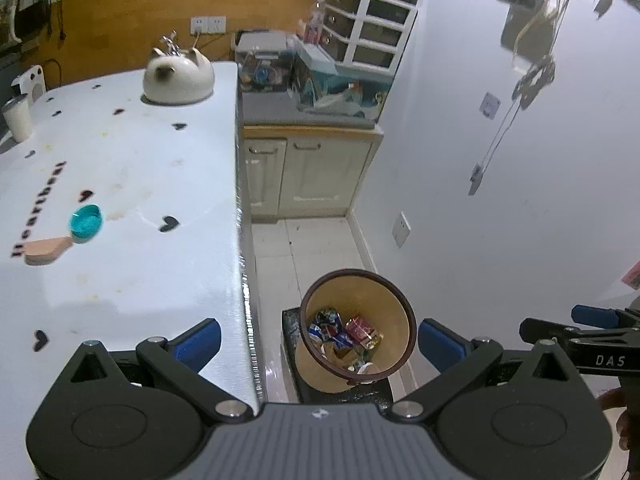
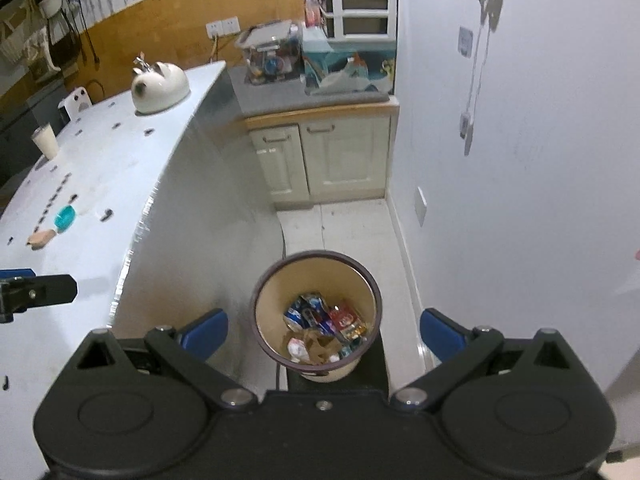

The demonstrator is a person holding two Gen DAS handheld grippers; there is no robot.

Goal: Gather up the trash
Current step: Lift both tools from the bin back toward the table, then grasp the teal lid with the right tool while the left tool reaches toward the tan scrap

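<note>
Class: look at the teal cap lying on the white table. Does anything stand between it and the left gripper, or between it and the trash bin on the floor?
Nothing visible blocks either path. The teal cap lies beside a pink eraser-like block, which is off to its left. The left gripper is open; the trash bin is uncovered.

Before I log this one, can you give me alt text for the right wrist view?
The open, empty right gripper hangs over a tan bin on the floor that holds crushed cans and wrappers. To the left is a white table with a teal cap and a cat-shaped pot; cream cabinets stand behind.
</note>
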